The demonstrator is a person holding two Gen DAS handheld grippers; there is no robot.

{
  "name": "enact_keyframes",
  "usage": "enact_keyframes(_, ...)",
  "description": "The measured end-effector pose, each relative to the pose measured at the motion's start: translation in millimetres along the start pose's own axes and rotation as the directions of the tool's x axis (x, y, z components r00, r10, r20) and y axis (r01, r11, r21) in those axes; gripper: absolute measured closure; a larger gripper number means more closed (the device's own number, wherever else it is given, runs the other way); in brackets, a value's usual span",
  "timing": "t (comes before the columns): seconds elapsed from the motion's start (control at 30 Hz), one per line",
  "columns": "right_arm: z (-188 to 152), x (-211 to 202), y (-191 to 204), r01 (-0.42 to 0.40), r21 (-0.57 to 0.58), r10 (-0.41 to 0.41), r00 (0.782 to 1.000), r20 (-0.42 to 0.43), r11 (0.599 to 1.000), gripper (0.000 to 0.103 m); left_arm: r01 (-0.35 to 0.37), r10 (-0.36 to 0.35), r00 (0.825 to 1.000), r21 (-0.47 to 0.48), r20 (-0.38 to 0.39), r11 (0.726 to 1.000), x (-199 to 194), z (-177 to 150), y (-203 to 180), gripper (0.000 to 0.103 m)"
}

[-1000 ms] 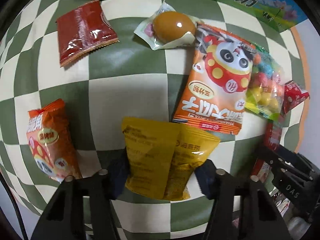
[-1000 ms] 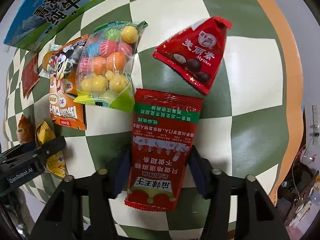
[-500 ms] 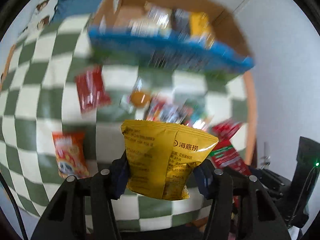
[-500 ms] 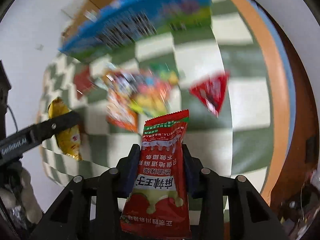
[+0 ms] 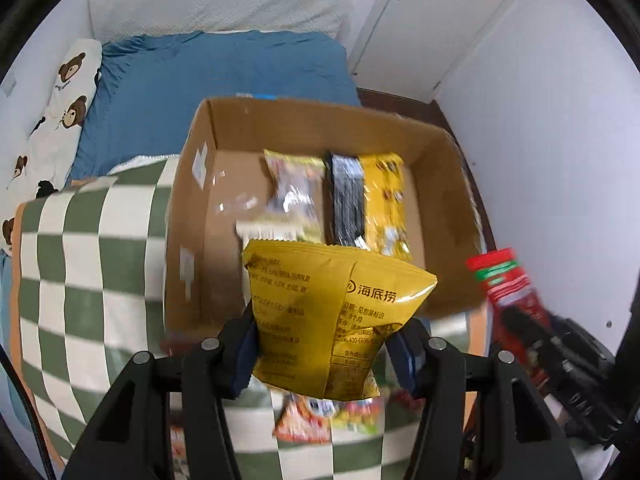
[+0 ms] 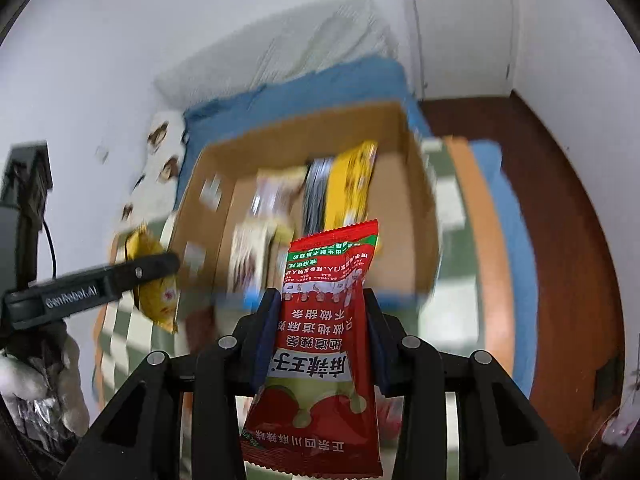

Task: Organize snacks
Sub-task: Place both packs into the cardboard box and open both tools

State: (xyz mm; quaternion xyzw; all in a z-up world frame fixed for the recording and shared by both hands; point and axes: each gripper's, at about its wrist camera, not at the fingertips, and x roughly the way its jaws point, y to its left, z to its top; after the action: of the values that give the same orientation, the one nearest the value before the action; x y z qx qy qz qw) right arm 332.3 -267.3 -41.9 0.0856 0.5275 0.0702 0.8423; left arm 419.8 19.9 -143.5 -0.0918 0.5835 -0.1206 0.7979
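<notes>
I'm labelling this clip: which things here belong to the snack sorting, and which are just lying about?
Part of the job:
- yellow foil snack bag, gripped by left gripper
- red spicy-strip packet, gripped by right gripper
- open brown cardboard box

Just lying about:
- blue bedsheet
- bear-print pillow
- white door

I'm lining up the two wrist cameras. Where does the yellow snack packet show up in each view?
Left wrist view: the yellow snack packet fills the lower centre, clamped between the left gripper jaws, in front of the box.
Right wrist view: the packet sits at mid-left, partly behind a black gripper finger.
Shared landmark: the open cardboard box, holding other packets.
</notes>
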Motion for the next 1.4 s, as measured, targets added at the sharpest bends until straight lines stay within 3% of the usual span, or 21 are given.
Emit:
enact_keyframes(0.17, 62, 38, -10, 0.073, 0.028, -0.074, 0.997, 0.032, 0.997, 0.061, -0.049, 0.048, 0.997, -0.020, -0.055, 0.999, 43, 53, 15, 0.050)
enact_keyframes(0.3, 93, 80, -16, 0.130, 0.032, -0.131, 0.991, 0.029, 0.991, 0.061, -0.093, 0.090, 0.992, -0.033, -0.087, 0.995, 75, 77, 29, 0.050)
enact_keyframes(0.6, 112, 143, -23, 0.190, 0.032, -0.192, 0.981, 0.040, 0.981, 0.061, -0.125, 0.112, 0.982, -0.076, -0.149, 0.989, 121, 107, 58, 0.049)
enact_keyframes(0.67, 116, 156, -28, 0.211, 0.040, -0.212, 0.977, 0.021, 0.977, 0.054, -0.126, 0.111, 0.982, -0.089, -0.156, 0.988, 127, 111, 61, 0.046)
enact_keyframes(0.7, 117, 164, -31, 0.214, 0.048, -0.214, 0.977, -0.009, 0.976, 0.047, -0.125, 0.110, 0.982, -0.089, -0.154, 0.988, 130, 113, 63, 0.037)
enact_keyframes(0.73, 117, 170, -34, 0.215, 0.054, -0.214, 0.976, -0.035, 0.975, 0.030, -0.126, 0.112, 0.982, -0.085, -0.152, 0.988, 131, 113, 64, 0.024)
enact_keyframes(0.8, 116, 176, -36, 0.206, 0.055, -0.203, 0.978, -0.053, 0.977, 0.028, -0.140, 0.129, 0.981, -0.068, -0.143, 0.988, 133, 114, 63, 0.015)
enact_keyframes(0.93, 113, 183, -32, 0.219, 0.035, -0.216, 0.974, -0.060, 0.975, 0.022, -0.145, 0.134, 0.981, -0.068, -0.140, 0.987, 134, 110, 61, 0.015)
enact_keyframes(1.4, 96, 169, -22, 0.229, 0.026, -0.226, 0.970, -0.089, 0.973, 0.022, -0.205, 0.204, 0.977, -0.012, -0.061, 0.979, 115, 67, 40, 0.015)
